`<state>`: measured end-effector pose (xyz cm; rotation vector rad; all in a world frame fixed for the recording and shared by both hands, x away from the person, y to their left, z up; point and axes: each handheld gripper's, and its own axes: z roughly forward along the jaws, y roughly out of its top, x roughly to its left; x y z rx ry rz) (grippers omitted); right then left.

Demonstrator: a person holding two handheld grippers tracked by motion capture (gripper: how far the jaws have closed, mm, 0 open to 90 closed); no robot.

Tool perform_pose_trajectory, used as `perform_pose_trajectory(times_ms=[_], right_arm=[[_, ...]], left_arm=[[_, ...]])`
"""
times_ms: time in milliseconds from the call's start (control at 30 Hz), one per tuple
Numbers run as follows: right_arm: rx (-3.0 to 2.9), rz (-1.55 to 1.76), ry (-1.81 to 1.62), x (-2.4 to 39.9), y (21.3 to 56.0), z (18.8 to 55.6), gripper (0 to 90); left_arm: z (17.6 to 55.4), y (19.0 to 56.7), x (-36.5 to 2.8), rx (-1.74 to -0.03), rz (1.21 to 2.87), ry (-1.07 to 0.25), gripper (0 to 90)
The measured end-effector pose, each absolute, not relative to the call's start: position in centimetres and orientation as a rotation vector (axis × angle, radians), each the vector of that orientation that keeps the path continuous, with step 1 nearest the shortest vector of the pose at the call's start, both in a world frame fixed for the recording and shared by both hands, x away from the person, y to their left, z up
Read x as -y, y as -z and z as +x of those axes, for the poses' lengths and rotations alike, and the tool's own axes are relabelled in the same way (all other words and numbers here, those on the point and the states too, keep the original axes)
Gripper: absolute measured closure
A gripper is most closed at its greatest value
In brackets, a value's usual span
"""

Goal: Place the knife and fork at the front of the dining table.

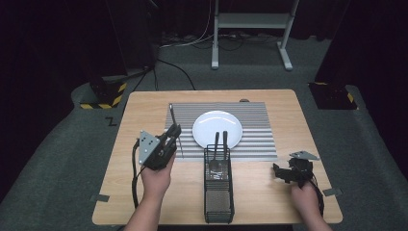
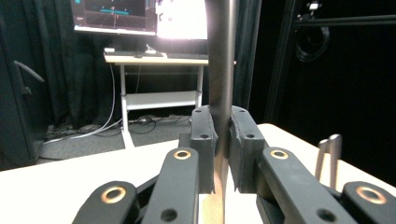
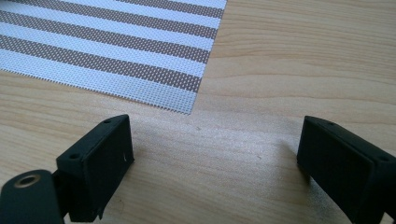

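The left gripper (image 2: pixel 222 154) pinches a knife (image 2: pixel 221 70) by its metal shaft, held over the striped mat (image 1: pixel 255 139) left of the plate (image 1: pixel 217 129). The right gripper (image 3: pixel 215 158) rests spread on the table (image 3: pixel 289 56), holding nothing. The knife looks stiff, light and slick; a grip near mid-handle should keep it from swivelling. More cutlery stands in the wire caddy (image 1: pixel 219 192).

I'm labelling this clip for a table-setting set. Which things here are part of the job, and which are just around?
In the job: left gripper, metal utensil clamped in it, striped placemat, white plate, wire caddy.

Just around: right gripper, open on the table; desk.
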<state>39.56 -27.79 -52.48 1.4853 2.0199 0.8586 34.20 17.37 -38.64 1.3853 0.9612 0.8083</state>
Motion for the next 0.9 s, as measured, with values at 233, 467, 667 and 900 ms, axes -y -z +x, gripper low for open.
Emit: perform_pose_trajectory(times_ms=[233,467,667,900], right_arm=[[-2.02,1.485,-0.859,27.8,52.5,39.6,10.1],[-2.02,1.485,-0.859,27.8,52.5,39.6,10.1],[-2.02,1.485,-0.859,27.8,52.5,39.6,10.1],[-2.02,1.484,-0.859,27.8,52.5,39.6,10.2]], left_arm=[[36.0,39.8,-17.7,-0.993,1.4,-0.793,81.2],[37.9,40.8,-18.1,-1.03,1.431,-0.778,81.2],[39.6,42.1,-18.2,-1.085,1.476,-0.739,81.3],[40.3,43.0,-18.8,-1.136,1.492,-0.713,81.3]])
